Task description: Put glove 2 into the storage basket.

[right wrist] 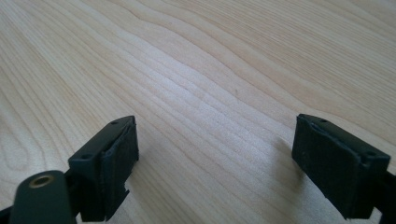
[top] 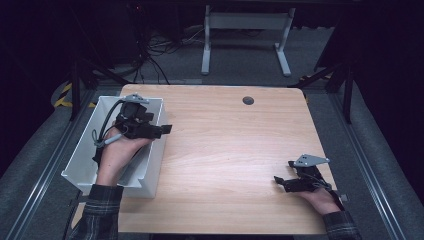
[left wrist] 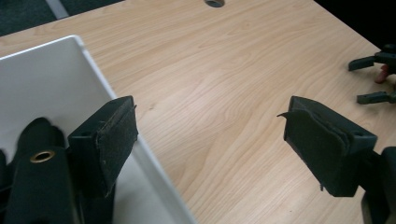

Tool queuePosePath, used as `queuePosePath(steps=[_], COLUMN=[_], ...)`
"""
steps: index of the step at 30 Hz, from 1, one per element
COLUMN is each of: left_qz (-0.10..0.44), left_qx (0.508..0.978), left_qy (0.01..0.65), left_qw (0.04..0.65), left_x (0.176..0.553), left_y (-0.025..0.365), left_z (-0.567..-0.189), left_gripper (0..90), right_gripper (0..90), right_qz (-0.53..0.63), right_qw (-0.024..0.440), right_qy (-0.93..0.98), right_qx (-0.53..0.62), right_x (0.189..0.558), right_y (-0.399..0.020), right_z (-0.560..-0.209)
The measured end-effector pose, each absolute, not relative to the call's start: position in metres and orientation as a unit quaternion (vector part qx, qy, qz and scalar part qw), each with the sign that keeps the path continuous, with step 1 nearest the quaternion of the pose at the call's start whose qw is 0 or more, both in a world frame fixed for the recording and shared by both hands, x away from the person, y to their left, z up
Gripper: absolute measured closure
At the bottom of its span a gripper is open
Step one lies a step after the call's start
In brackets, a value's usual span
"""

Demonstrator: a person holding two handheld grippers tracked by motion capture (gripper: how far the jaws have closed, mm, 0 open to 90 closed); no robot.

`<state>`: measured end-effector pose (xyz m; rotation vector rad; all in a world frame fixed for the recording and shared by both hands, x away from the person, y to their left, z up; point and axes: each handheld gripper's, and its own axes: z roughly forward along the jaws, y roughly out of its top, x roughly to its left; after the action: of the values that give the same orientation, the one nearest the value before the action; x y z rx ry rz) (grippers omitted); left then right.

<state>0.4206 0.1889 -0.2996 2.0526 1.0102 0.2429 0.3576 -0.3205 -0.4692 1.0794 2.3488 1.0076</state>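
White bin (top: 85, 165) at tabletop (top: 225, 150) left lies beneath left claw (top: 167, 129), jaws apart; right claw (top: 282, 172) rests near right, jaws apart.

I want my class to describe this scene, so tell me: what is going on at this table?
A person sits at a wooden table with a two-jaw gripper in each hand. The left gripper is held over the right wall of a white bin at the table's left edge, jaws open with nothing between them. The right gripper rests low near the table's right edge, also open and empty, pointing across the bare wood. What lies inside the bin cannot be made out.
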Motion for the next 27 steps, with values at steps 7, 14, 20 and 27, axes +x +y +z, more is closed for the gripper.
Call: queuePosePath(steps=[7, 14, 20, 27], left_qz=[0.088, 0.085, 0.085, 0.077], left_qx=[0.820, 0.825, 0.825, 0.830], left_qy=[0.383, 0.368, 0.358, 0.345], left_qw=[0.415, 0.421, 0.430, 0.431], left_x=[0.418, 0.416, 0.410, 0.406], left_y=[0.165, 0.145, 0.127, 0.109], left_z=[-0.304, -0.312, -0.319, -0.333], left_gripper=[17.5, 17.1, 17.0, 16.9], right_gripper=[15.0, 15.0, 15.0, 15.0], right_qz=[0.357, 0.357, 0.357, 0.357], right_qw=[0.182, 0.182, 0.181, 0.180], right_qy=[0.833, 0.834, 0.835, 0.835], right_qx=[0.381, 0.380, 0.378, 0.377], right_x=[0.357, 0.357, 0.357, 0.357], right_y=[-0.320, -0.320, -0.320, -0.320], right_z=[-0.469, -0.469, -0.469, -0.469])
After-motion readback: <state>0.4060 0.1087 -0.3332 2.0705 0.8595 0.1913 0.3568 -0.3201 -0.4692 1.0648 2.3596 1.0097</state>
